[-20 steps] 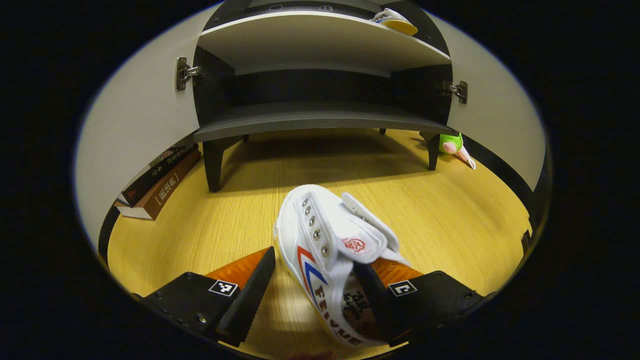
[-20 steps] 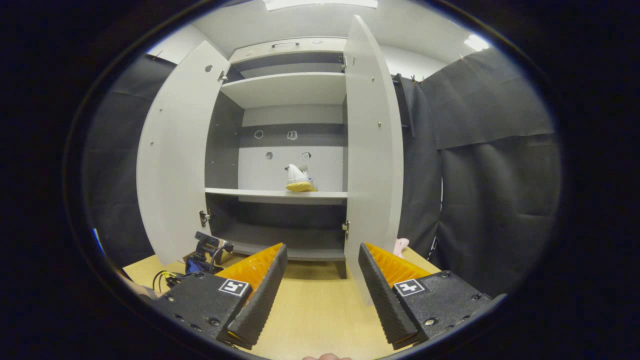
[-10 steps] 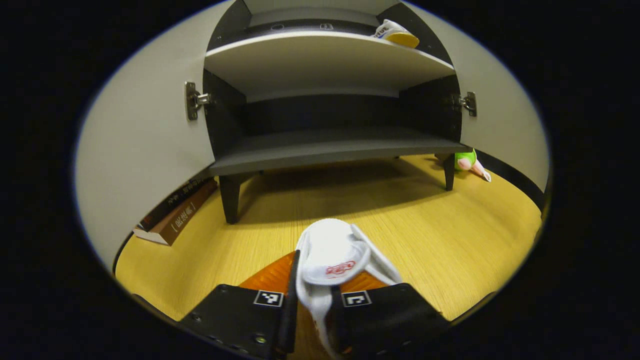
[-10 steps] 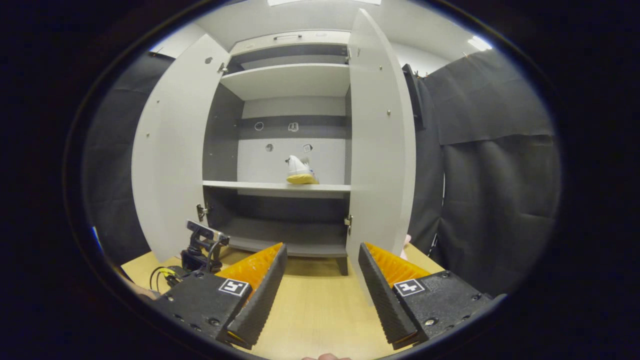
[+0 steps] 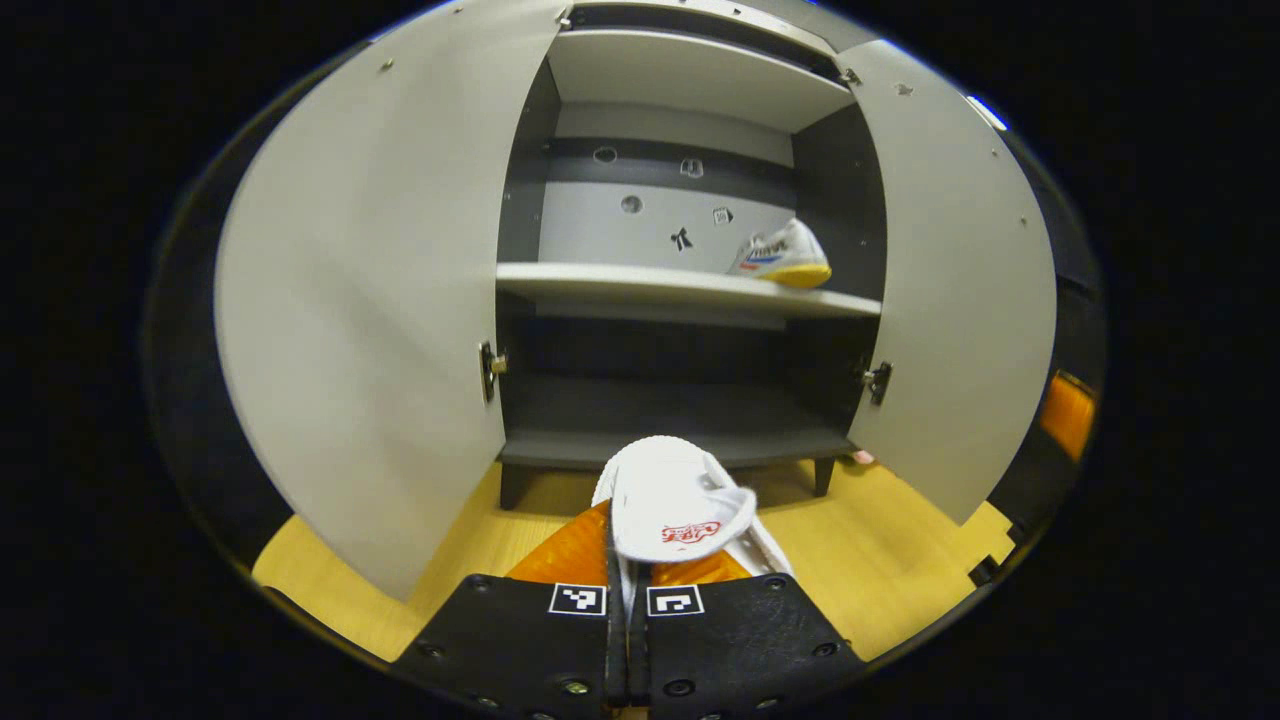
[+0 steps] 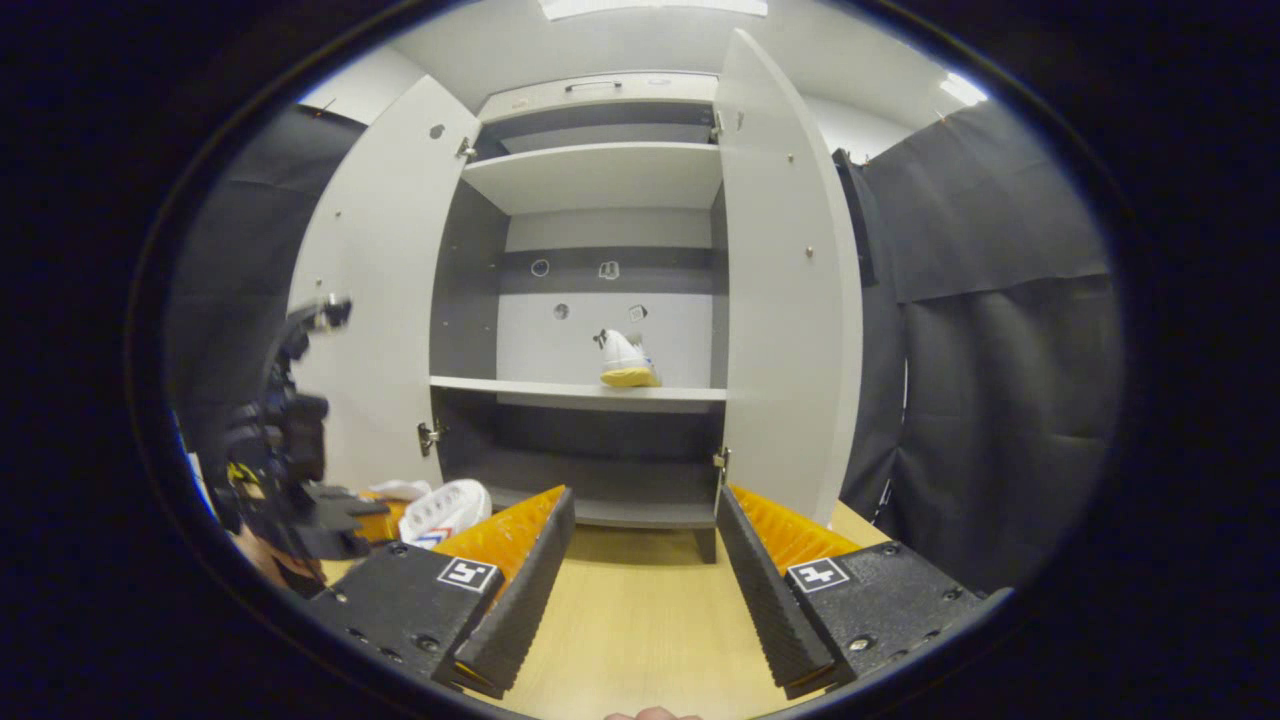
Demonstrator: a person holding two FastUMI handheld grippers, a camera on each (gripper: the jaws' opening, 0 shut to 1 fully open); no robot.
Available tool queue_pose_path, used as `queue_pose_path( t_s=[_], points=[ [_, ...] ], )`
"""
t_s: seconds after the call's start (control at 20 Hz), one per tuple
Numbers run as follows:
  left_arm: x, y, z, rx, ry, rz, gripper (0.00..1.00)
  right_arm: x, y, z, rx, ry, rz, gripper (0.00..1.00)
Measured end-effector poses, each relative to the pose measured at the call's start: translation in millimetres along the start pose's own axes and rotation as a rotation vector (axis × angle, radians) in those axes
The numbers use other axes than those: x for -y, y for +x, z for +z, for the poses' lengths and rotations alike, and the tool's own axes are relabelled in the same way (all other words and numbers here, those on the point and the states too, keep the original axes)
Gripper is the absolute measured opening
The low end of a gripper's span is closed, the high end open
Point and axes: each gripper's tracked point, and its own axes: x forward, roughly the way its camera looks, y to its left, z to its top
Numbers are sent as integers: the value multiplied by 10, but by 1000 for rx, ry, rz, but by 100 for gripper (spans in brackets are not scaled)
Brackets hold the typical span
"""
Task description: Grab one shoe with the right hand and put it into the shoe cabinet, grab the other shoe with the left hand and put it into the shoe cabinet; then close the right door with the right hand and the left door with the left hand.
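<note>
The left gripper (image 5: 628, 570), at bottom centre, is clamped on the second shoe (image 5: 672, 497), held off the floor; the first shoe (image 5: 782, 258) sits on the cabinet's middle shelf (image 5: 640, 283), right of centre. The right gripper (image 6: 640, 560) hangs with fingers apart, holding nothing. Next, I judge, the held shoe must travel up and forward onto that shelf between the open doors.

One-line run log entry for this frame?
left tool: shut on second shoe | right tool: open, empty | first shoe: on shelf | doors: open
</note>
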Motion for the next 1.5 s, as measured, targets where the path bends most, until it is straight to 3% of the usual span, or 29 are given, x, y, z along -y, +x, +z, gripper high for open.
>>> queue_pose_path(
  t_s=[0.15,0.25,0.4,0.6,0.75,0.95,1.25,1.35,1.4,1.45,1.5],
  points=[
    [168,-147,820,99,6,-33,0,-125,-29,65,20,0,35,91],
    [237,19,1291,145,-12,-56,1,-180,-49,99,31,14,52,90],
    [203,528,1723,127,30,-34,0,-200,-69,118,33,29,58,90],
    [110,1324,1827,32,15,1,1,-140,-105,80,14,22,45,91],
    [-82,1840,1923,-39,64,57,1,-52,-118,49,-5,19,24,91],
    [50,2207,2299,-134,84,101,1,16,-113,17,-13,11,-6,91],
    [-4,2562,2019,-286,48,93,2,214,-40,-7,-26,14,-46,91],
    [-13,2555,2028,-285,47,93,13,259,-15,17,-16,9,-58,91],
    [-40,2582,2015,-280,58,105,14,277,4,20,-14,7,-61,91],
    [-47,2513,2040,-278,70,106,42,277,18,24,-13,8,-59,91],
    [-72,2490,2051,-272,90,112,38,271,34,22,-15,8,-57,91]
  ],
)
